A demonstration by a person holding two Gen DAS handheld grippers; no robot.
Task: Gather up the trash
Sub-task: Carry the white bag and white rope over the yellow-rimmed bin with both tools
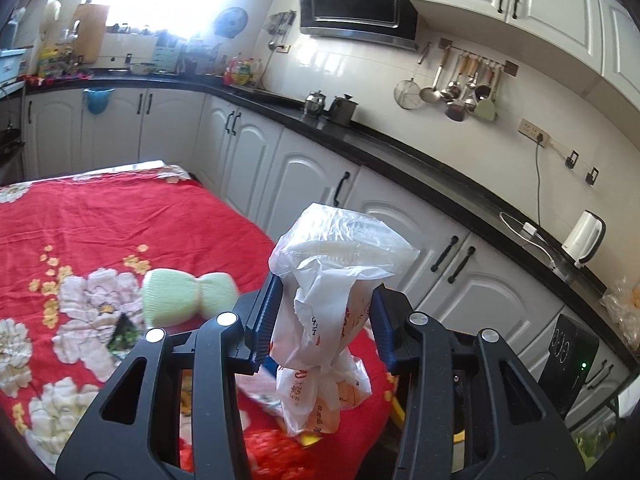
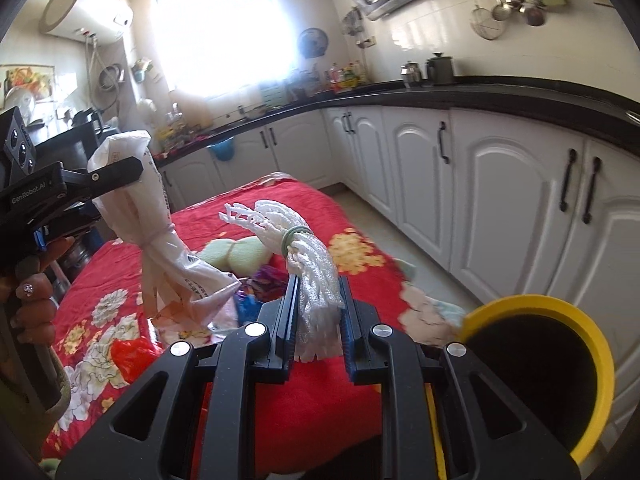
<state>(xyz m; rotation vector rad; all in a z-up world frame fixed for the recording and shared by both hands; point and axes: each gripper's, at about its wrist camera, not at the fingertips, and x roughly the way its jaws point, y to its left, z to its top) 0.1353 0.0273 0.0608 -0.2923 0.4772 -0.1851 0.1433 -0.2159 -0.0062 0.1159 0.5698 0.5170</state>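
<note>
Two handheld grippers, both loaded. Left gripper (image 1: 324,316) clamped on one white plastic bag (image 1: 332,280), knotted at the waist, orange print on the lower half; bag is lifted clear of the table, its crumpled top sticking up past the fingertips. From the right wrist view the same bag (image 2: 160,232) hangs from the left gripper (image 2: 120,170), and one hand (image 2: 34,300) wraps that gripper's handle.

Right gripper (image 2: 316,308) narrowed onto one bundle of white foam netting (image 2: 308,256), tied round the middle with one green rubber band (image 2: 294,236); bundle stands above the jaws, frayed end splayed toward the window.

One table under a red floral cloth (image 1: 100,216). Still lying on it: one pale green bow-shaped sponge (image 1: 188,296), one small dark wrapper (image 1: 122,334), one red crumpled bag (image 2: 128,350), a purple and blue scrap pile (image 2: 260,284) (count unclear, too blurred).

One bin with a yellow rim (image 2: 596,344) at the table's near corner, just right of the right gripper, dark inside
</note>
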